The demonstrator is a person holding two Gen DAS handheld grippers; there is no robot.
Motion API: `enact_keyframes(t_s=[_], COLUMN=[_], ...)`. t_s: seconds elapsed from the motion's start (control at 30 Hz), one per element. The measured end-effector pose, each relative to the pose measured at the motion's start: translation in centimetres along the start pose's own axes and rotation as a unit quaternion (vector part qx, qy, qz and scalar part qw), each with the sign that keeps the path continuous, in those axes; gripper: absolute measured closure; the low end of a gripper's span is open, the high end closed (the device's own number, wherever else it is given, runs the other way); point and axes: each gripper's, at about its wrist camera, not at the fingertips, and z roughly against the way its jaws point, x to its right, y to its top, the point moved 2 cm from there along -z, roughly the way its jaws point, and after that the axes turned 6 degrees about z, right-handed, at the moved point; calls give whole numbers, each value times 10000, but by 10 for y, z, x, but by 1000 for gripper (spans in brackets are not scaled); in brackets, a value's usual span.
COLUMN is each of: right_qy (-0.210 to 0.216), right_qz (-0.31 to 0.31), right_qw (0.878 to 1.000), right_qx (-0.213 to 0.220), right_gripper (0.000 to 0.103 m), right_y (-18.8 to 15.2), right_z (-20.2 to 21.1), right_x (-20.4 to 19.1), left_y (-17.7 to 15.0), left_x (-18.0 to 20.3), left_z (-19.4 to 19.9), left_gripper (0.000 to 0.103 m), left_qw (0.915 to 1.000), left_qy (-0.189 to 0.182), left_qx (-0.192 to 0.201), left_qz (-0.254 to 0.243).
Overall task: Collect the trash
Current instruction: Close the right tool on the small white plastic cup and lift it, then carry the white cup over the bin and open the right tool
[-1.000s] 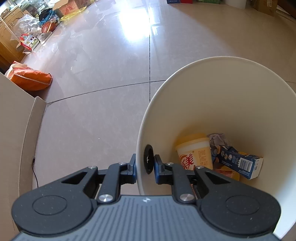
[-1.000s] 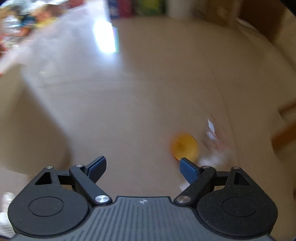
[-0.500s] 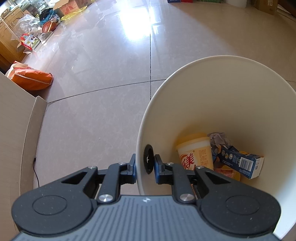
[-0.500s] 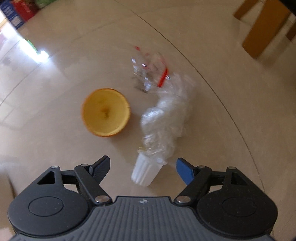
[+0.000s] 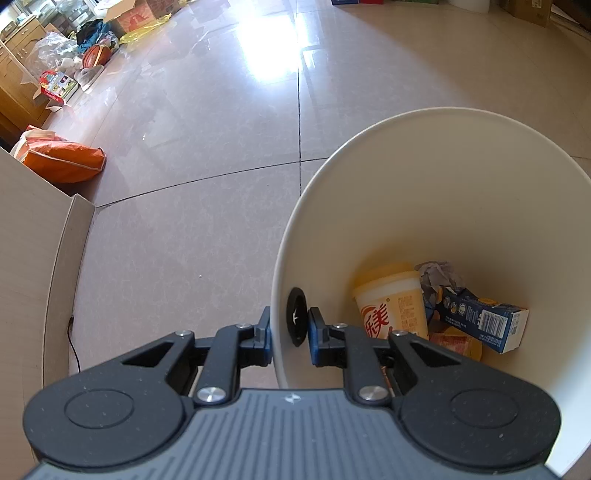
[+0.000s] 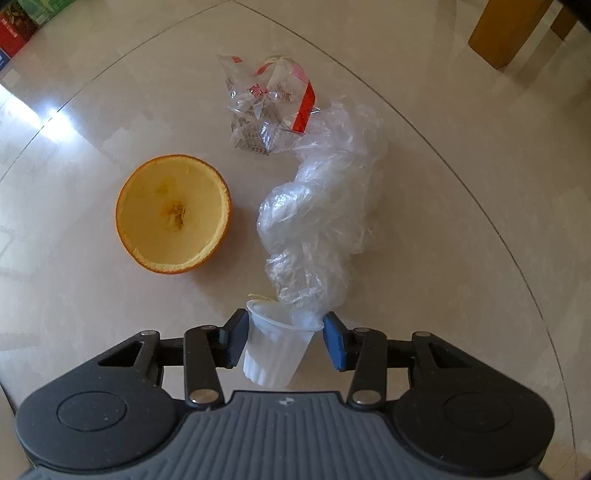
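In the left wrist view my left gripper (image 5: 290,325) is shut on the near wall of a white bin (image 5: 443,112), pinching it at a black disc (image 5: 296,317). Inside lie a yellow cup (image 5: 391,299), a blue carton (image 5: 480,317) and crumpled paper (image 5: 437,275). In the right wrist view my right gripper (image 6: 284,332) is open, its fingers close on either side of a small white plastic cup (image 6: 275,350). A crumpled clear bag (image 6: 317,206) reaches into that cup. Beyond lie a hollow orange half (image 6: 173,214) and a clear wrapper with red stripes (image 6: 269,110).
The trash lies on a glossy glass-topped table (image 6: 461,258) with a curved edge at the right. A wooden leg (image 6: 506,29) stands beyond it. Around the bin: a pale board (image 5: 29,266) at the left, an orange bag (image 5: 62,162) and clutter along the far-left wall.
My right gripper swung down over the table, moved in on the white cup and narrowed its fingers around it. The left gripper and the bin have stayed put.
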Motion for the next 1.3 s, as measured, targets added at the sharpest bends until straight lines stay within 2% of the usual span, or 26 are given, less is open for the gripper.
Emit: enact_keyframes(t_s=[0.23, 0.43, 0.67, 0.83, 1.1, 1.3], right_qy=[133, 347, 547, 634, 1094, 1684], right_qz=[65, 232, 748, 1317, 2312, 3205], right_qw=[9999, 9991, 9957, 9892, 9664, 9295], right_qx=[-87, -96, -6, 99, 274, 697], right_gripper=[54, 54, 54, 54, 54, 54], right_y=[1, -7, -26, -34, -39, -41], right_z=[-2, 15, 53, 89, 162, 237], right_x=[-2, -10, -24, -52, -107, -172], left_y=[0, -1, -1, -1, -1, -1], left_x=[0, 1, 1, 0, 0, -1], left_z=[0, -1, 0, 0, 1, 1], left_gripper=[87, 86, 87, 87, 87, 87], left_qw=[10000, 10000, 10000, 10000, 10000, 10000], left_qy=[3, 18, 2, -6, -36, -57], left_qx=[-1, 6, 10, 6, 31, 32], left_qz=[5, -24, -15, -9, -25, 6])
